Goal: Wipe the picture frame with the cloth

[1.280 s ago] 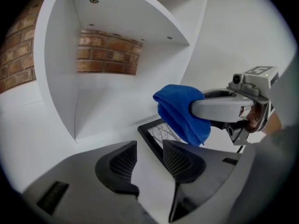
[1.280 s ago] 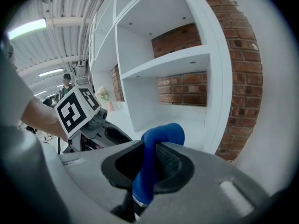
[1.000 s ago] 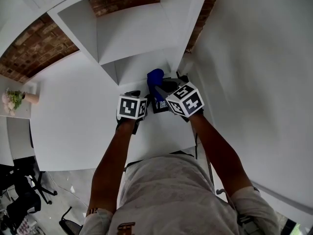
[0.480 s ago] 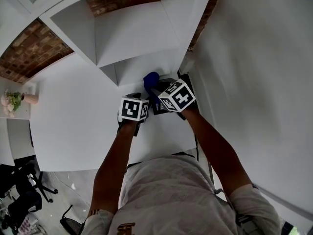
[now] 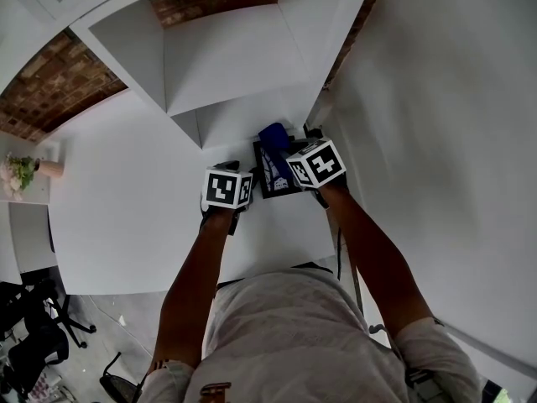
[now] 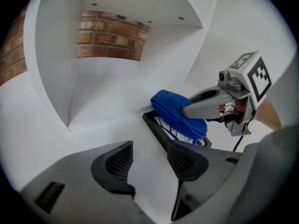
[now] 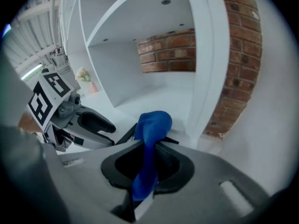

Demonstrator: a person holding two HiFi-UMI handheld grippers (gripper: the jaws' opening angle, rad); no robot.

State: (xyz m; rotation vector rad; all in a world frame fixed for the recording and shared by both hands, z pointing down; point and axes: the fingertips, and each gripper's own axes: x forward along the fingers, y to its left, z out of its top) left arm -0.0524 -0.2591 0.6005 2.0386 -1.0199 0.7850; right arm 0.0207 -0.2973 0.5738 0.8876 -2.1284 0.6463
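You stand at a white counter (image 5: 126,200) that spreads wide to your left. A white shelf unit (image 5: 218,57) stands at the counter's far side with its open compartment facing you. Small round dots mark the underside of that compartment's top panel. A red brick wall (image 5: 59,82) shows behind the unit, and a plain white wall (image 5: 453,141) fills your right side. Far to your left a small pot of pale flowers (image 5: 29,169) sits on a separate white surface, possibly a side table; the view there is too small to be sure. Below it a dark office chair (image 5: 38,338) stands on the grey floor (image 5: 109,317).
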